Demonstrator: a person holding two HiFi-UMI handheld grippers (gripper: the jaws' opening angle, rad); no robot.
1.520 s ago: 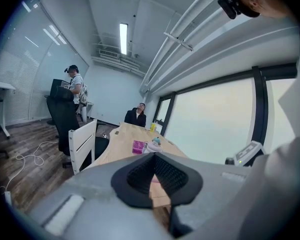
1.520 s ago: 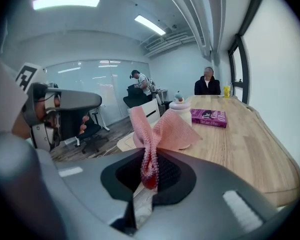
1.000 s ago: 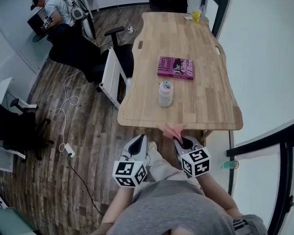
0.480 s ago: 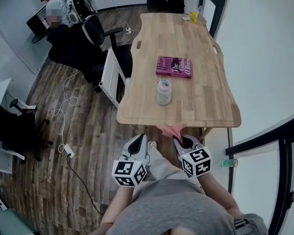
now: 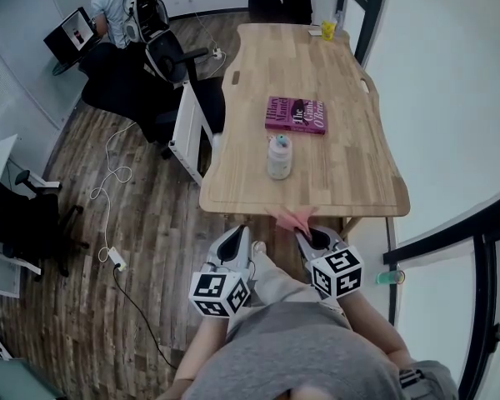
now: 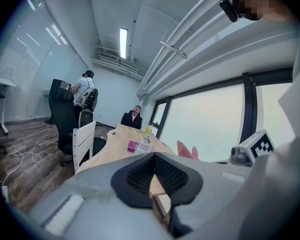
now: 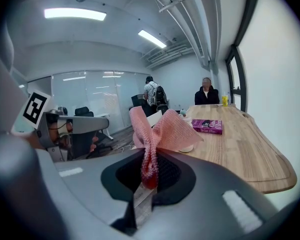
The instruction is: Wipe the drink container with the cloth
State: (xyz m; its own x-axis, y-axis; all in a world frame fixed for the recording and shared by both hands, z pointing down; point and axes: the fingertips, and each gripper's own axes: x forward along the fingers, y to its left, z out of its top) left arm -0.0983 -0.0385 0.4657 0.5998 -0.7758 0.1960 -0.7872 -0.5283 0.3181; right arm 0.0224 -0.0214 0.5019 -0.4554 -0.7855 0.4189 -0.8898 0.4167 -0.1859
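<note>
The drink container, pale with a light blue top, stands upright on the wooden table, near its front end. Both grippers hang below the table's front edge, close to my body. My right gripper is shut on a pink cloth, which fans out above its jaws. My left gripper is shut with nothing in it. In the left gripper view the container shows far ahead. The cloth hides most of it in the right gripper view.
A purple book lies just beyond the container, and a yellow cup stands at the far end, where a person sits. White and black chairs stand along the table's left side. Cables trail over the wooden floor.
Both grippers stay at the table's front edge, with the cloth still held. The person at the back left has shifted towards the chairs.
</note>
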